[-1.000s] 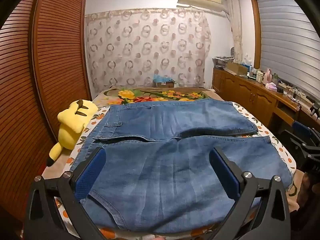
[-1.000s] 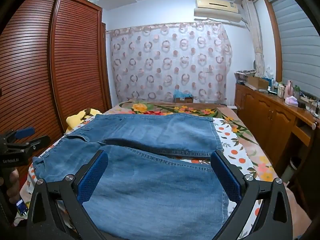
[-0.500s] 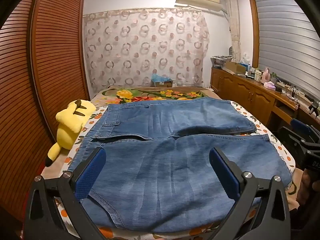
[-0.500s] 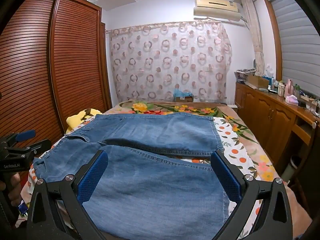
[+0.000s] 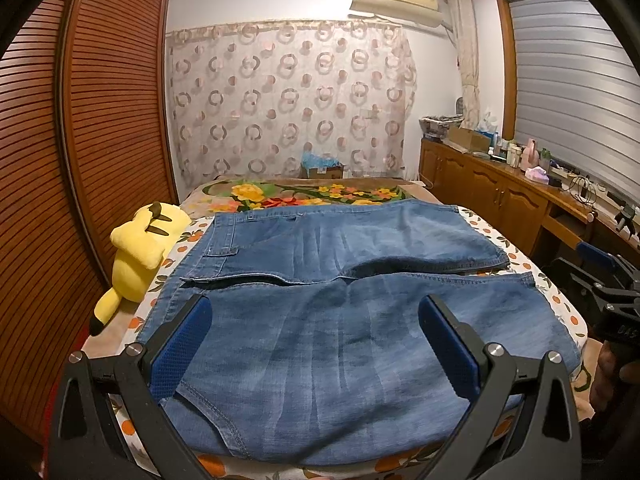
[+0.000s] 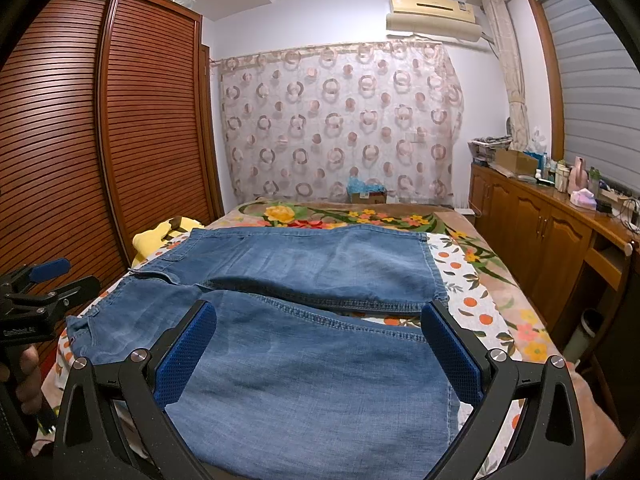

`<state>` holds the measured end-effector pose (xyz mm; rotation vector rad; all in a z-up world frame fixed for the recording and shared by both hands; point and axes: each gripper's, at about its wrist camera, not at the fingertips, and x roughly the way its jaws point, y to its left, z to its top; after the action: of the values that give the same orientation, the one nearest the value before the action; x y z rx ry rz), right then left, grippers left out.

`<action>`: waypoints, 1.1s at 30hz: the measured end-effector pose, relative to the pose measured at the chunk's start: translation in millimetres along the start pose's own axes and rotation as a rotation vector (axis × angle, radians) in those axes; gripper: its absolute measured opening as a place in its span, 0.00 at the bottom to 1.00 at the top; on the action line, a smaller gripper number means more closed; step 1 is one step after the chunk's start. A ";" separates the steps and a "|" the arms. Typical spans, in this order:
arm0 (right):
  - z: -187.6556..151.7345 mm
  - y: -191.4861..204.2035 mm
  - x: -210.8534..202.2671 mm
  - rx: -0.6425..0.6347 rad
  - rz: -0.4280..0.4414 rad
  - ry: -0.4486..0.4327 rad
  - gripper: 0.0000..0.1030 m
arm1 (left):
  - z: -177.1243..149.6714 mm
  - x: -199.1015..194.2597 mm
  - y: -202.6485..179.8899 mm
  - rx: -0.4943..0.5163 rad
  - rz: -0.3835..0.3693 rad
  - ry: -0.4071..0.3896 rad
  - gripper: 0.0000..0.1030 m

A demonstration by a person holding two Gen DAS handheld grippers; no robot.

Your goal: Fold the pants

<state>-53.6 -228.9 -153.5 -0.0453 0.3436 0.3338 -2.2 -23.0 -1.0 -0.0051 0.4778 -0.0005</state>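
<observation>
Blue denim pants [image 5: 340, 336] lie flat across the bed, waist to the left and hems to the right. The near leg [image 6: 312, 372] and far leg [image 6: 320, 264] lie side by side with a narrow gap between them. My left gripper [image 5: 318, 344] hovers open over the waist end of the near leg, holding nothing. Over the near leg's hem end my right gripper [image 6: 318, 350] is open and holds nothing. Each gripper shows at the edge of the other's view: the right gripper [image 5: 600, 276] and the left gripper [image 6: 40, 280], each in a person's hand.
A yellow plush toy [image 5: 140, 248] lies at the bed's left edge beside the brown louvred wardrobe [image 5: 80, 160]. A flowered blanket [image 5: 304, 194] covers the far end of the bed. A wooden cabinet [image 5: 500, 196] with clutter on top runs along the right wall.
Both views have shifted only slightly; the grippers stay open over the near leg. The pants have not moved.
</observation>
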 end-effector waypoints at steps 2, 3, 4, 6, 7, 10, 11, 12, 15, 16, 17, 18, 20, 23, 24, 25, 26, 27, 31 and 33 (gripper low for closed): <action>0.0 0.0 0.1 0.000 -0.001 0.000 0.99 | 1.1 -1.1 0.8 -0.002 -0.002 -0.003 1.00; 0.1 -0.1 0.1 0.001 0.000 0.000 0.99 | 1.8 -1.5 3.5 -0.002 -0.002 -0.002 1.00; 0.4 -0.2 -0.1 0.000 -0.001 -0.001 0.99 | 2.6 -2.2 2.9 -0.003 -0.003 -0.004 1.00; -0.2 1.0 -0.6 0.000 -0.001 0.000 0.99 | 3.8 -3.5 1.0 -0.003 -0.003 -0.005 1.00; -0.4 0.9 -0.5 0.001 0.000 0.000 0.99 | 3.4 -3.1 3.0 -0.003 -0.003 -0.004 1.00; -0.3 0.9 -0.6 0.001 0.000 0.000 0.99 | 3.3 -3.5 3.3 -0.004 -0.004 -0.004 1.00; -0.4 0.9 -0.6 0.001 -0.001 0.000 0.99 | 3.7 -4.0 2.0 -0.003 -0.004 -0.004 1.00; -0.3 0.9 -0.7 0.002 0.000 0.000 0.99 | 3.8 -4.2 1.3 -0.003 -0.004 -0.004 1.00; -0.1 0.8 -0.9 0.002 0.000 0.000 0.99 | 3.0 -3.6 4.0 -0.005 -0.005 -0.005 1.00; 0.0 0.8 -0.9 0.002 0.000 0.000 0.99 | 3.1 -3.8 3.3 -0.005 -0.005 -0.005 1.00; -0.2 0.9 -0.6 0.002 0.000 0.001 0.99 | 3.3 -4.3 2.5 -0.004 -0.004 -0.005 1.00; -0.1 0.9 -0.7 0.002 0.001 0.001 0.99 | 3.4 -4.7 1.9 -0.005 -0.005 -0.006 1.00; -0.3 0.9 -0.7 0.003 0.000 0.001 0.99 | 2.6 -3.5 3.7 -0.005 -0.004 -0.006 1.00; 0.6 1.1 -1.6 0.004 0.001 0.002 0.99 | 2.5 -3.6 3.9 -0.006 -0.005 -0.007 1.00; 0.6 1.1 -1.5 0.004 0.001 0.002 0.99 | 3.1 -4.9 1.7 -0.006 -0.004 -0.008 1.00; 1.1 1.1 -1.9 0.004 0.001 0.003 0.99 | 2.6 -3.8 3.2 -0.005 -0.003 -0.007 1.00; 0.5 1.0 -1.5 0.005 0.000 0.002 0.99 | 2.5 -3.6 4.0 -0.006 -0.004 -0.007 1.00; 0.8 0.9 -1.7 0.005 0.001 0.002 0.99 | 3.0 -4.6 1.8 -0.005 -0.003 -0.008 1.00; 1.2 1.1 -2.2 0.006 0.001 0.002 0.99 | 2.7 -4.0 3.6 -0.006 -0.005 -0.007 1.00; 0.5 1.8 -1.9 0.005 0.001 0.002 0.99 | 2.4 -3.9 4.0 -0.007 -0.004 -0.007 1.00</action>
<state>-55.7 -227.7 -152.3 -0.0405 0.3469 0.3337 -4.6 -19.0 2.9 -0.0127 0.4707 -0.0030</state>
